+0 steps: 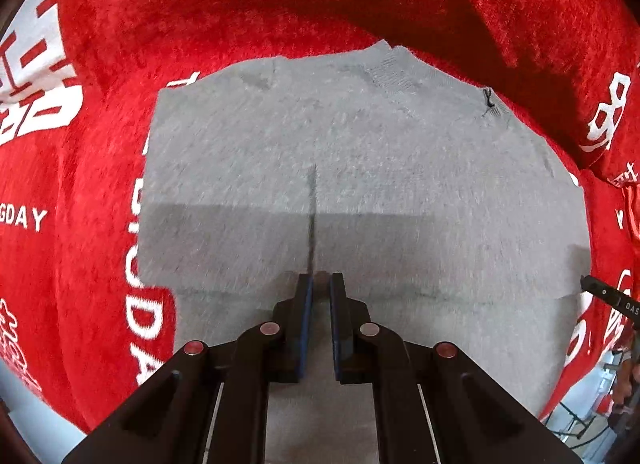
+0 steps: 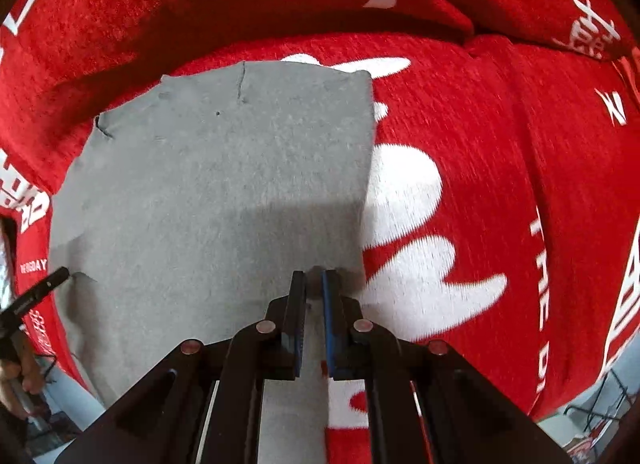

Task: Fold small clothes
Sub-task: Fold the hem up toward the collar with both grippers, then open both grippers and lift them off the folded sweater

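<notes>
A small grey knit garment (image 1: 360, 144) lies on a red plush blanket (image 1: 240, 4); its ribbed neckline (image 1: 394, 76) is at the far end. My left gripper (image 1: 321, 278) points down and is shut on a pinch of the grey cloth, with a raised crease running away from its tips. The near part of the cloth is lifted and shadows the layer below. In the right wrist view the garment (image 2: 224, 168) fills the left half. My right gripper (image 2: 315, 274) is shut on the cloth close to its right edge. Each view catches the other gripper's tip, the right (image 1: 600, 290) and the left (image 2: 44, 284).
The red blanket (image 2: 500, 144) carries large white lettering and rises in a thick fold behind the garment. Pale floor (image 2: 624, 384) and thin dark metal legs show past its near edge. A person's hand (image 2: 20, 376) shows at the lower left in the right wrist view.
</notes>
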